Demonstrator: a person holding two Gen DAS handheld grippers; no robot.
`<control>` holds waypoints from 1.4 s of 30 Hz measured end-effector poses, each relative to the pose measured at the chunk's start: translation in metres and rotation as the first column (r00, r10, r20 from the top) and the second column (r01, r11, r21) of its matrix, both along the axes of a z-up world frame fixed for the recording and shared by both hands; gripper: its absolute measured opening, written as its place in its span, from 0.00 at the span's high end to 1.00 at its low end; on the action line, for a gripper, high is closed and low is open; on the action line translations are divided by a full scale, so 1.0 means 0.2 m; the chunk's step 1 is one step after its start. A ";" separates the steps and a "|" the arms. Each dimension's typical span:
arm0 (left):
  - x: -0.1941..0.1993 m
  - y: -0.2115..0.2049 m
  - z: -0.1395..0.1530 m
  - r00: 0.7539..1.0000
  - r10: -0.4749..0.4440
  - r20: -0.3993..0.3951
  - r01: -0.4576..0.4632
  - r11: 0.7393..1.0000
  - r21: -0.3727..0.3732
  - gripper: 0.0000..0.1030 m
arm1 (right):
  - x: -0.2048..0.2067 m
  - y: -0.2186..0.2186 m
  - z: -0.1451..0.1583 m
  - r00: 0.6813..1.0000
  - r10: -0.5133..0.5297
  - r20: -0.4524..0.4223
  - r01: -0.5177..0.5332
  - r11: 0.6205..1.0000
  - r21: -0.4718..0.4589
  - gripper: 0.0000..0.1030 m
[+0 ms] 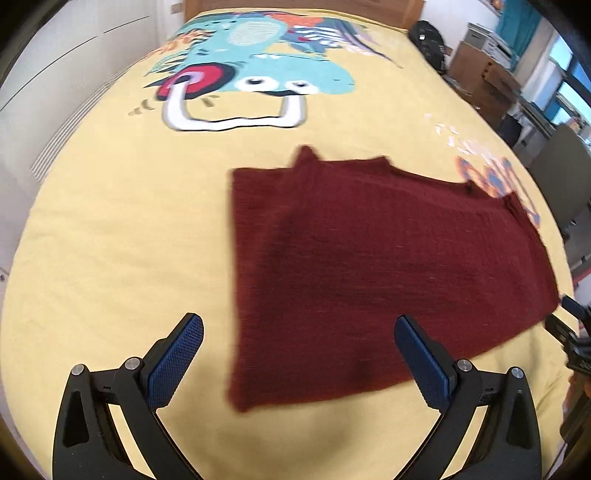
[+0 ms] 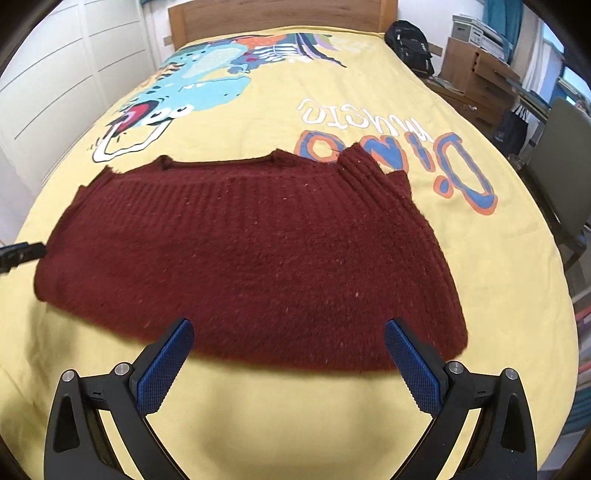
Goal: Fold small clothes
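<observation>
We held both the left hand-held gripper (image 1: 298, 352) and the right hand-held gripper (image 2: 289, 356) with jaws apart above the dark red knitted sweater (image 2: 251, 258), flat on the yellow bedspread (image 2: 295, 413); pinching only one thick layer could drag it crooked.

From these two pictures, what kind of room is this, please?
Most likely a bedroom: a bed with a wooden headboard and a yellow dinosaur bedspread, and white wardrobe doors beside it.

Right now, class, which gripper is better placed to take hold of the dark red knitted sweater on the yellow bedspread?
Right. The open right gripper straddles the dark red knitted sweater at its near hem. The left gripper, also open, sits at the sweater's side edge, one finger over bare yellow bedspread.
</observation>
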State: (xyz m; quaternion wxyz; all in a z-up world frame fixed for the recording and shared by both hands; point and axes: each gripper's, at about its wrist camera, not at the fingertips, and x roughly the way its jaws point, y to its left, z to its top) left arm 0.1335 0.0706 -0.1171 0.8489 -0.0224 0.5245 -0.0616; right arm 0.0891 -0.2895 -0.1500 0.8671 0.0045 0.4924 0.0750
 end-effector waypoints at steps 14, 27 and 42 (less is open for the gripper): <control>0.15 0.15 -0.32 0.982 0.053 -0.184 -0.089 0.978 -0.191 0.01 | -0.22 -0.17 -0.17 0.991 -0.110 -0.080 0.104 0.992 -0.068 0.00; 0.13 -0.06 -0.20 0.982 -0.086 -0.169 0.056 0.984 -0.171 0.74 | -0.23 -0.30 -0.16 0.982 -0.167 -0.084 0.164 0.985 -0.045 0.00; 0.28 -0.86 0.43 0.952 -0.300 -0.051 0.287 0.941 -0.178 0.77 | -0.21 -0.55 -0.02 0.971 -0.238 -0.022 0.239 0.968 0.070 0.00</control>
